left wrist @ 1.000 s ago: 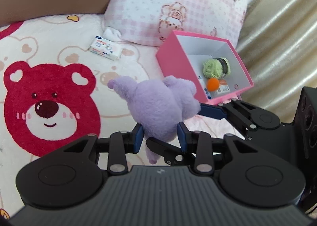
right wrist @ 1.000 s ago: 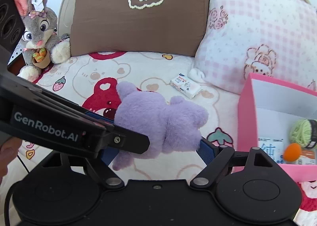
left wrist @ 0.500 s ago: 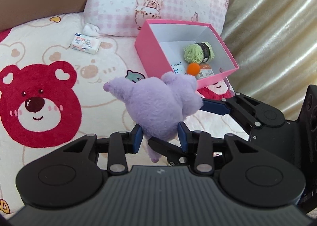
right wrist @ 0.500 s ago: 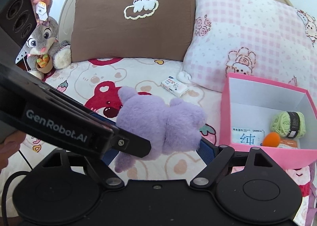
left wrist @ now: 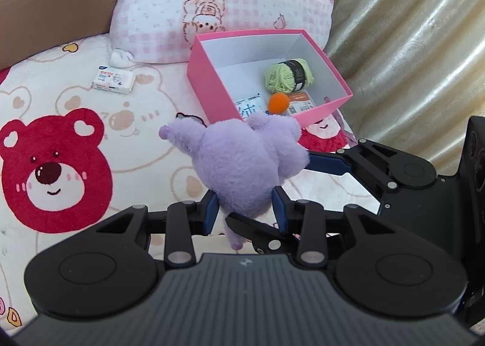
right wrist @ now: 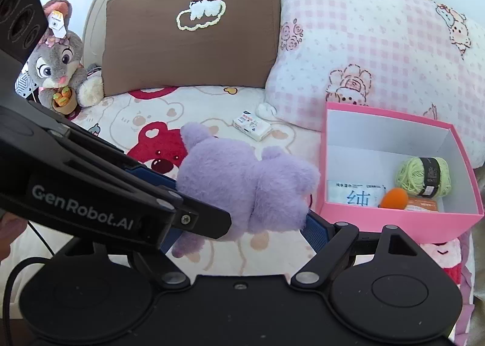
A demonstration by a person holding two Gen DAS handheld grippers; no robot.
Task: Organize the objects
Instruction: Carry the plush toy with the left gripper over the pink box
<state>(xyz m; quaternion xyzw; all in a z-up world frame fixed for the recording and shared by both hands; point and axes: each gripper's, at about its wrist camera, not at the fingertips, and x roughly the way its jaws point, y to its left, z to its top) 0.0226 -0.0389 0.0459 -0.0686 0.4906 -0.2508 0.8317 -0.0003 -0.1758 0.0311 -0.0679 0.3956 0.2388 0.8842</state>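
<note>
A purple plush toy hangs just above the bear-print bedspread, held from two sides. My left gripper is shut on its lower body. My right gripper spans its width, with one blue pad pressed against the toy's right side. An open pink box lies just beyond the toy, to the right. Inside are a green yarn ball, an orange ball and a flat printed packet. A white tissue pack lies on the bed by the pillow.
A brown pillow and a pink checked pillow lean on the headboard behind. At the far left sits a grey rabbit plush. A beige curtain hangs right of the box. A small white scrap lies near the tissue pack.
Both grippers have lifted and carried the purple plush toy toward the pink box. The box now shows more from above, closer to the toy. Neither grip has changed.
</note>
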